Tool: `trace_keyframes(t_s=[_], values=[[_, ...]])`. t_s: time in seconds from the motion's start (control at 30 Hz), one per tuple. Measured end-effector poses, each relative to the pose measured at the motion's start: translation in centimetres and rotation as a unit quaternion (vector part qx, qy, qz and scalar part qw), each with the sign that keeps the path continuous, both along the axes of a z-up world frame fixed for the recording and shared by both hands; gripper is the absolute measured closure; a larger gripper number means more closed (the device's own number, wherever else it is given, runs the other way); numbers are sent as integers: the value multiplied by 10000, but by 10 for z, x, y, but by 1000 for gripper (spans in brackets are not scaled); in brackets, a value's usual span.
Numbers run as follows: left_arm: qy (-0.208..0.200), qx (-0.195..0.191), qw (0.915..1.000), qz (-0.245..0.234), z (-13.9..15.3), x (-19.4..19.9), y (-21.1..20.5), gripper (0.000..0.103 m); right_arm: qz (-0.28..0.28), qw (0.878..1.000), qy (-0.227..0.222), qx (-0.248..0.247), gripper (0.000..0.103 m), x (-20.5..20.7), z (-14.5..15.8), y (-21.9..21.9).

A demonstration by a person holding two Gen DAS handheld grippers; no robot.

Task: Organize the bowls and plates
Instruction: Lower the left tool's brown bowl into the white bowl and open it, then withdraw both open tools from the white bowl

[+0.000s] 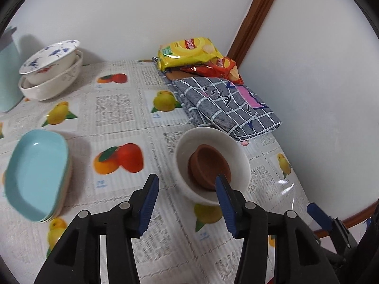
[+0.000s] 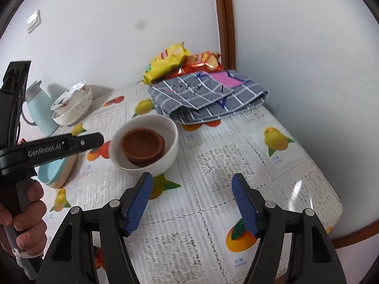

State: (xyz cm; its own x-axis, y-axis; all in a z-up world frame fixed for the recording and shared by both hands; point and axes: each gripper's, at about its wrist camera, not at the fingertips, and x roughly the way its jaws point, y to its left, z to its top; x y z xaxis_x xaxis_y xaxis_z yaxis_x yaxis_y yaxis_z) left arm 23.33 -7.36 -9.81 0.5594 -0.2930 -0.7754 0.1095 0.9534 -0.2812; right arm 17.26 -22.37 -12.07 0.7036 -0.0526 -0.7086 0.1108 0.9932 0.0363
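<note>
"GenRobot.AI" lettering on left claw [image 2: 78, 144]

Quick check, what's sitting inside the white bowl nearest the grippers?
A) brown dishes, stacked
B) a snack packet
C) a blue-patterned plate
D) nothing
A: the right wrist view shows two brown dishes nested inside the white bowl; the blue-patterned plate lies tilted on a separate bowl stack by the wall.

Folded cloth [image 1: 227, 104] just behind white bowl [image 1: 239, 151].
</note>
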Motion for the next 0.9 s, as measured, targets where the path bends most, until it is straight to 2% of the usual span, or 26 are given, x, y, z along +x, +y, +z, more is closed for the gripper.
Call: trace_keyframes(t_s=[0.07,0.2,0.4,0.6,0.7,0.9], values=[[-55,-14,10000,27,5,-6,5,54,24,10000,-32,62,33,-5,7,5],[-194,72,9998,45,16,-22,11,46,-18,9997,-11,246,33,-14,16,8],[-355,-12,9994,15,30,-42,20,44,-257,9995,-120,123,33,-33,27,10],[-467,12,9989,18,41,-62,24,40,-612,9974,-327,216,33,-56,38,9],[-531,-16,9985,91,45,-69,27,39,-648,9963,-549,137,28,-69,44,13],[-629,52,9980,-32,50,-81,26,39,-635,9957,-678,14,27,-86,52,20]])
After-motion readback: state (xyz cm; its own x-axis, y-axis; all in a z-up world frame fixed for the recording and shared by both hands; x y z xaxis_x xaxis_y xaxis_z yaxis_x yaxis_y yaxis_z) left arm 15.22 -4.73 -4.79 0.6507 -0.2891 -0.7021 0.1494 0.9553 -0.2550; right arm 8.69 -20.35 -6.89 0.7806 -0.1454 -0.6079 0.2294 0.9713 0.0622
